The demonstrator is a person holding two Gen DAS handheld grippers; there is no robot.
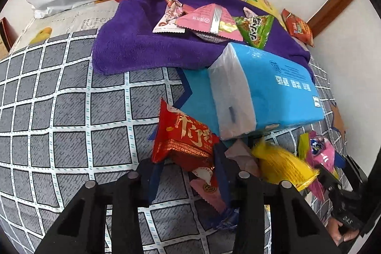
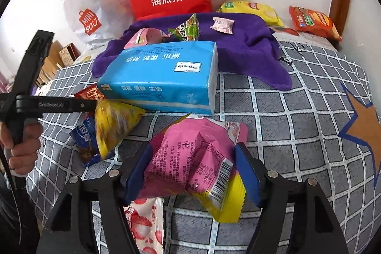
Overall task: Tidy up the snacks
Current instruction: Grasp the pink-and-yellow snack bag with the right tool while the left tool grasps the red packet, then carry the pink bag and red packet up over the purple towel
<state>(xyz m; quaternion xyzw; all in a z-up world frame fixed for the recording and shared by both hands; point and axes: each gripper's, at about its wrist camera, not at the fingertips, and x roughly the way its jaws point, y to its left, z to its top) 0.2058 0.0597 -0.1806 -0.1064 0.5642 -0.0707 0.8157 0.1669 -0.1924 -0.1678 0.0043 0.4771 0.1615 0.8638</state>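
Right wrist view: pink snack packet point(image 2: 190, 158) sits clamped between the jaws.

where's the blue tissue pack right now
The blue tissue pack lies mid-table in the right wrist view, its far edge on the purple towel, just beyond the pink snack packet in the right gripper.

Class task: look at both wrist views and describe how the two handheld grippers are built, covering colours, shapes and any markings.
Both are matte black plastic. The left gripper and right gripper each have two angular fingers with triangular cut-outs, round silver studs on top and blue pads inside. Seen from the right wrist, the left one's bar carries small, hard-to-read pale lettering.
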